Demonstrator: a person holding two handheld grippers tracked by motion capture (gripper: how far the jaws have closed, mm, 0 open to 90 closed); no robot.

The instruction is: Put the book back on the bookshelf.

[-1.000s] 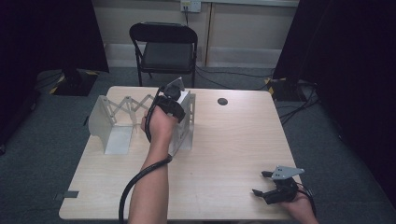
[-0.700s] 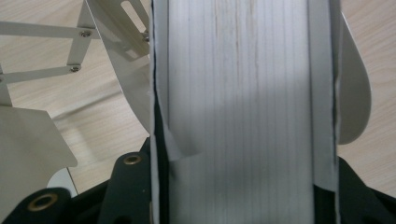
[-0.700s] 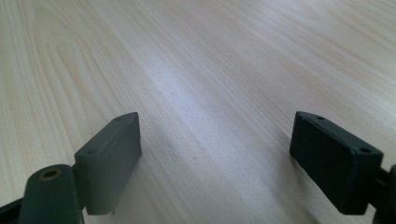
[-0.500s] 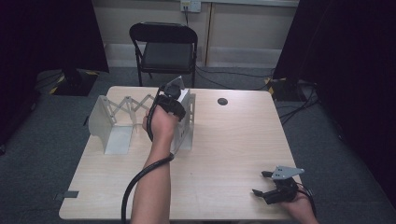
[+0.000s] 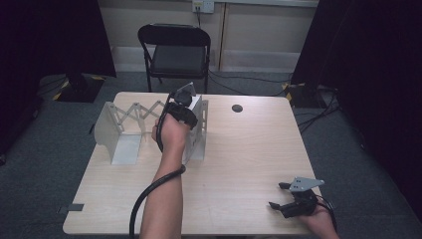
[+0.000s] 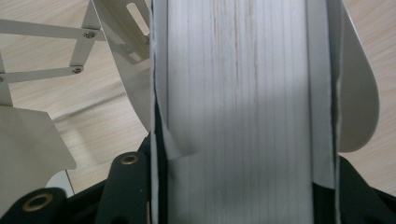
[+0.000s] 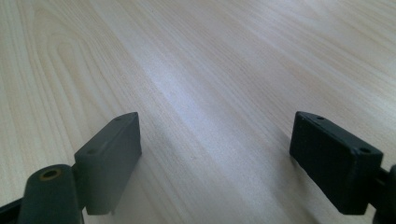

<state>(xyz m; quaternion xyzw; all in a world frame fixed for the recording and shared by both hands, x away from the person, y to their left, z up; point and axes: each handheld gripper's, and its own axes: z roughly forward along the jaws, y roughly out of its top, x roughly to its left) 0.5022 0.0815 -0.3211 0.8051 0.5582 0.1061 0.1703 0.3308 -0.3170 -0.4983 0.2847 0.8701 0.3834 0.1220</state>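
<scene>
While the left tongs (image 5: 185,102) clamp a thick book (image 6: 238,93) at the metal rack's (image 5: 117,132) right end, right tongs (image 5: 291,199) idle wide apart, empty; the book could topple the rack.

Black folding chair (image 5: 175,50) behind table (image 5: 249,149), wall outlet (image 5: 202,6), floor cables (image 5: 318,107), possibly a grommet (image 5: 237,108).

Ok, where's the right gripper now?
In the high view, the right gripper sits open at the table's near right corner, far from the metal rack.
</scene>
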